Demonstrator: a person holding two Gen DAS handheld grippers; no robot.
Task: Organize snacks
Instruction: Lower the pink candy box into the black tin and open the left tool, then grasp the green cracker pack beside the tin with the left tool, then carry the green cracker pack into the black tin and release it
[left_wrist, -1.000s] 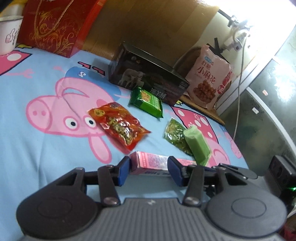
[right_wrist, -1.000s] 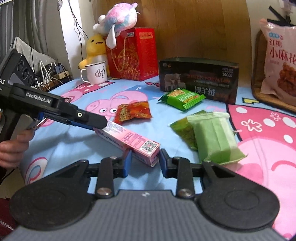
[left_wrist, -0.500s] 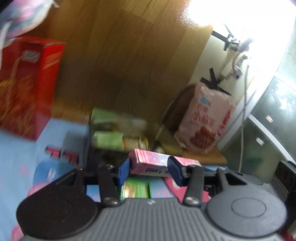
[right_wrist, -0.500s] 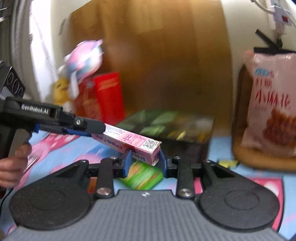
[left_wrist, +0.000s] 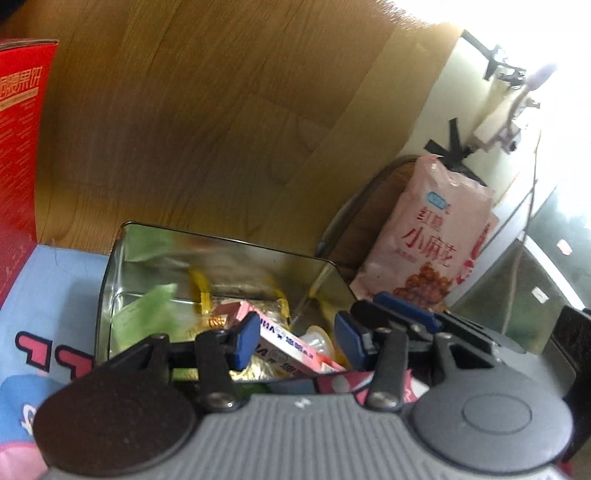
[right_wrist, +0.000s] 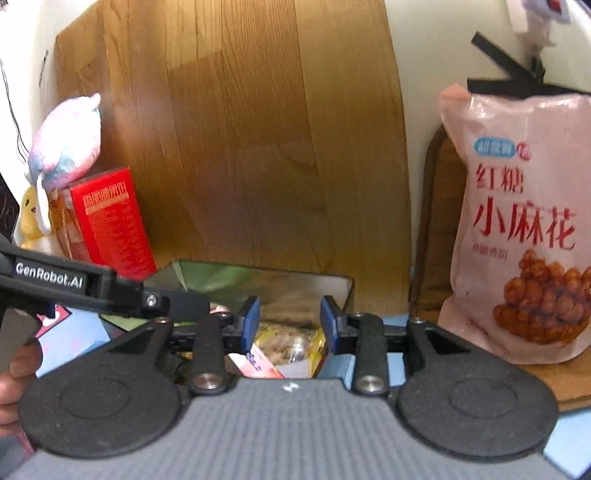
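— Hovering over the open metal tin (left_wrist: 122, 280) right now, both grippers, and the pink snack box (left_wrist: 284, 343) is lying down inside it, tilted, one end up near the gold-wrapped packets (left_wrist: 240, 306).

— Is anyone holding that box?

— Not that I can see. The left gripper (left_wrist: 293, 341) has its blue pads spread wide, and the box sits below and between them; the left pad overlaps it in this view, but whether it touches, I can't say. The right gripper (right_wrist: 290, 325) is spread just as wide, nothing between its pads, with the tin's contents showing through the gap.

— What else is in the tin?

— A pale green packet (left_wrist: 147, 314) leaning at the left wall, gold and yellow wrappers in the middle, something small and clear beside the pink box. It's blurred, so I won't name more.

— And around the tin?

— It sits on the blue cartoon-print cloth (left_wrist: 48, 295), backed by a wooden board (left_wrist: 221, 129). A big pink bag of twisted snacks (right_wrist: 517, 229) stands off to the right, a red box (right_wrist: 110, 225) to the left with a plush toy (right_wrist: 66, 147) on top. From the right wrist camera the left gripper's black body comes in from the left, a hand (right_wrist: 18, 373) at the edge of frame.
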